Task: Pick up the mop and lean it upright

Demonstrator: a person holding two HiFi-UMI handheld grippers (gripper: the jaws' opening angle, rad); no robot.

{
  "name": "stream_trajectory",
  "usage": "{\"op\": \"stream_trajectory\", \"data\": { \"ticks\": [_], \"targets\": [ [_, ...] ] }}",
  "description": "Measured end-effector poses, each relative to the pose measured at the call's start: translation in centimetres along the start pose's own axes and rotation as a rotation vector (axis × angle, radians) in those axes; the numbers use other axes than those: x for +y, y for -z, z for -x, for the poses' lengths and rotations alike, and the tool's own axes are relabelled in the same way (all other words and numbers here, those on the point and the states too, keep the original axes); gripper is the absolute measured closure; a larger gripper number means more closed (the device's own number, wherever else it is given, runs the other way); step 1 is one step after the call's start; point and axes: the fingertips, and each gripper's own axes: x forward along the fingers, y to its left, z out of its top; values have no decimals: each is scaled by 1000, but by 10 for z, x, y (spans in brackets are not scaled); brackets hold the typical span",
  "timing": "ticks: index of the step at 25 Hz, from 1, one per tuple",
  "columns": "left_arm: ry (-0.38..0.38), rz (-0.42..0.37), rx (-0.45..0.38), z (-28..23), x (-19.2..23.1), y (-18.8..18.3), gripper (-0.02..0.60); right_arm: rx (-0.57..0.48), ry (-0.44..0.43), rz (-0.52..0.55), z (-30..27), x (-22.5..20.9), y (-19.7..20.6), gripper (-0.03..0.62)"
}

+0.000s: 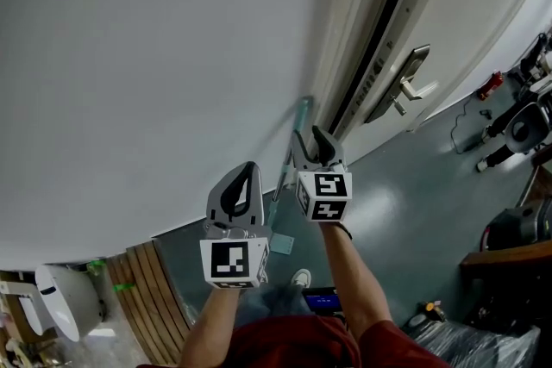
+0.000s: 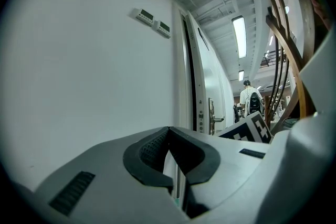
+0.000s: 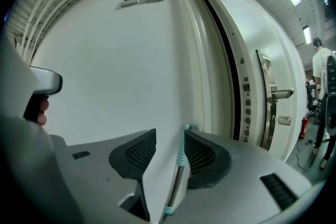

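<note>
We see the mop point(image 1: 298, 120) near the middle of the head view, its slim metal handle with a teal top end standing against the white wall point(image 1: 155, 56), just left of the door frame point(image 1: 349, 56). Our right tool point(image 1: 308, 134) is at the handle with its jaws apart. In the right gripper view the mop point(image 3: 178, 176) rises between the two dark pads, close beside the pad on the right of the frame, and neither pad presses on it. Our left tool point(image 1: 250, 165) sits lower left of the right tool, away from the handle. In the left gripper view its jaws point(image 2: 169, 128) meet at the tips with nothing gripped. A door lever point(image 1: 405, 87) shows at upper right.
</note>
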Motion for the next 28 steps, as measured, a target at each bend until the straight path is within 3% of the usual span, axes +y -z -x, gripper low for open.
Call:
{"op": "stream_trajectory", "data": {
  "ticks": [16, 28],
  "targets": [
    [-42, 9, 46, 0, 21, 21, 568, 107, 39, -26, -69, -19, 37, 395],
    [-52, 13, 61, -1, 26, 30, 569, 126, 48, -36, -81, -24, 49, 395]
  ]
}}
